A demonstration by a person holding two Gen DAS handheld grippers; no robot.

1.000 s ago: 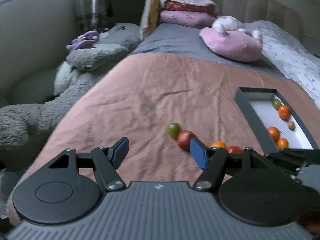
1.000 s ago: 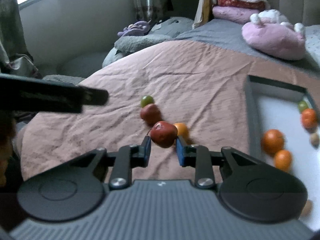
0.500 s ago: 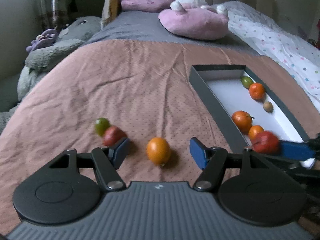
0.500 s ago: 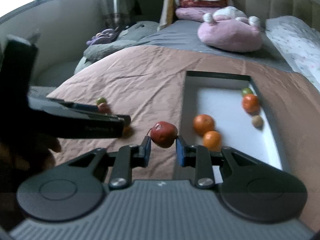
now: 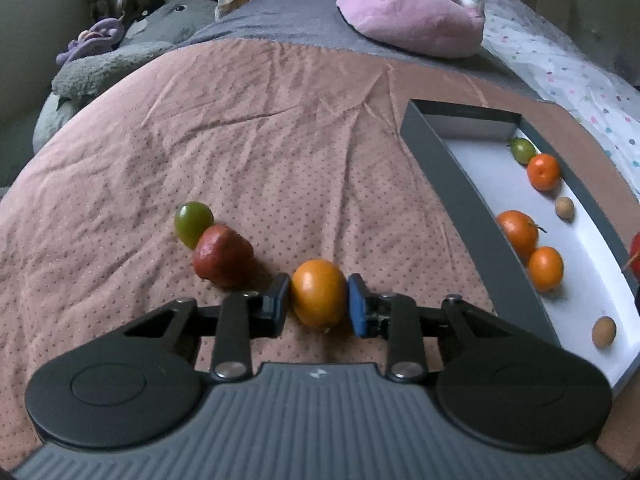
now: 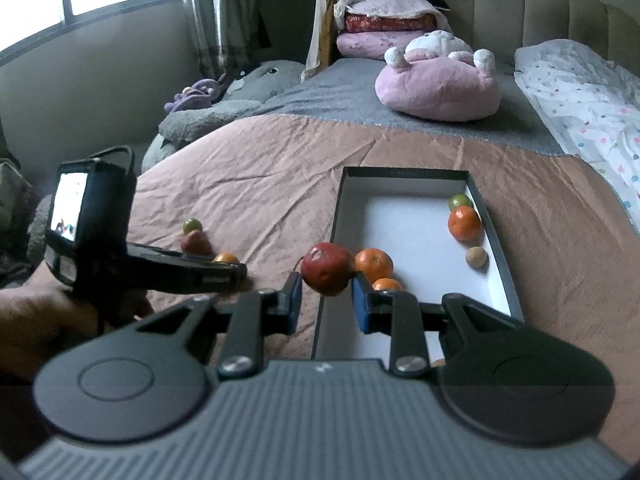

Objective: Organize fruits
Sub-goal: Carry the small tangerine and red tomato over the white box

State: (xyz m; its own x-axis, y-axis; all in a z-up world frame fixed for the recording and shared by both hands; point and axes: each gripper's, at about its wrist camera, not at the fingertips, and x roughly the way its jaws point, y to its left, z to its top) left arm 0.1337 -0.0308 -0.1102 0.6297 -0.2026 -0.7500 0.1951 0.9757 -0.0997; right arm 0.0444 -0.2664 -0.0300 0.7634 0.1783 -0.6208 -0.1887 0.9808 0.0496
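Orange [image 5: 319, 294] sits clamped in the just-closed left gripper [image 5: 319, 304]; lift straight up, clear of the red fruit [image 5: 222, 256] beside its left finger, toward the tray [image 5: 452, 184] at right.

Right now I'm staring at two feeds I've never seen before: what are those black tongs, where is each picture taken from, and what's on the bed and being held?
No robot here: a person holds one pair of tongs in each hand, and a camera on each looks forward along its fingers. The left view shows the left tongs, whose jaws have just been closing, with their pads against an orange fruit lying on the pink bedspread. Beside it lie a red fruit and a green fruit. The right view shows the right tongs gripping another red fruit at the near left edge of a dark tray. The tray already holds several orange, green and small tan fruits.
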